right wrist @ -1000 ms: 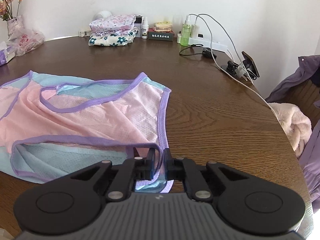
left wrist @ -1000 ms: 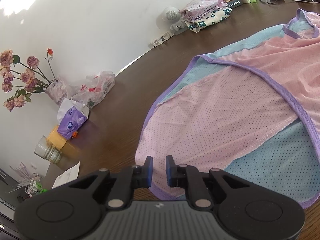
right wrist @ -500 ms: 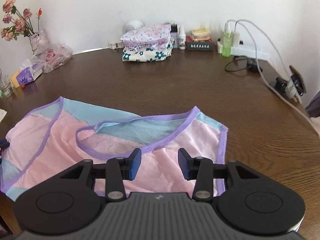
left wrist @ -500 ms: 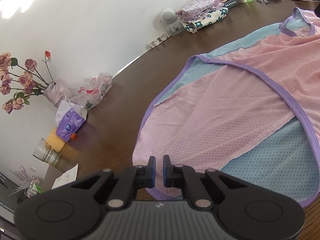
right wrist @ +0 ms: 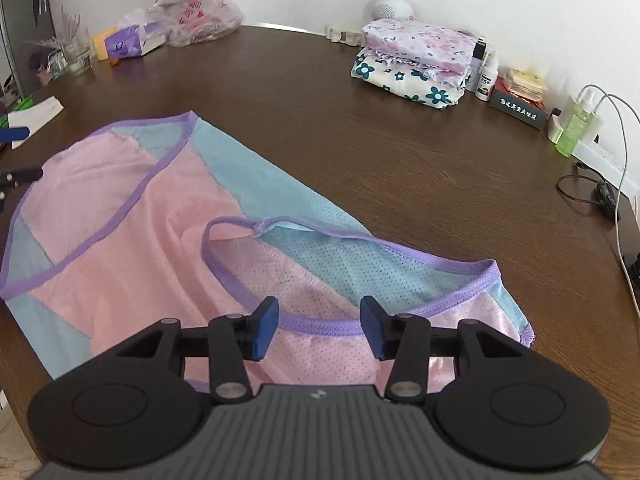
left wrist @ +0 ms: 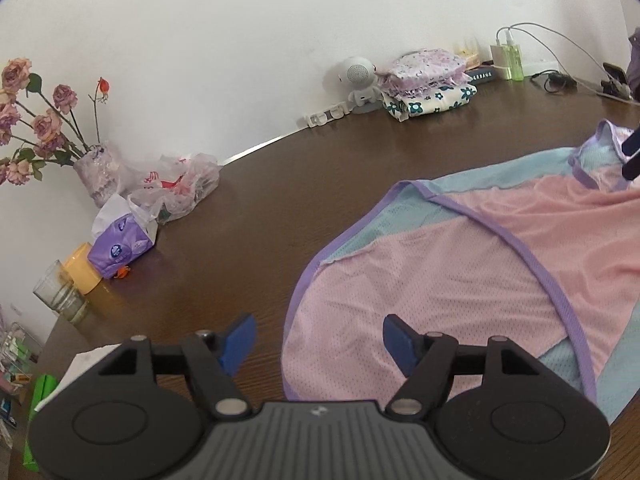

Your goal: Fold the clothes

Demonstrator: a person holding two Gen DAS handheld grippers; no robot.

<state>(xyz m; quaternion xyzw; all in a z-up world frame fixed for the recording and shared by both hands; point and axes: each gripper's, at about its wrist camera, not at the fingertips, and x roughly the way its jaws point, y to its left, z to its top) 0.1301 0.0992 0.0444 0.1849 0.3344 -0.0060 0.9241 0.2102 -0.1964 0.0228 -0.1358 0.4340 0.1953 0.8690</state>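
A: While both of my tongs hang over the counter, what lies under them?

B: Entry: one garment, pink mesh with light-blue panels and purple binding, spread flat on the dark wooden counter. It is partly folded over itself, and the purple neck opening lies uppermost at my right end.

A: State of my left tongs?

B: Jaws opening, blue pads well apart. Nothing gripped. They hover above the garment's rounded pink edge; the left pad is over bare wood, the right pad over cloth.

A: And my right tongs?

B: Jaws also opening, about half spread, nothing between the pads. They sit above the purple-bound neckline, not pressing it.

A: Surroundings?

B: Stack of folded floral clothes at the far wall, well apart from the garment. Green bottle by a white power strip to its right. Vase of dried roses, plastic bag and purple tissue pack at the left edge.
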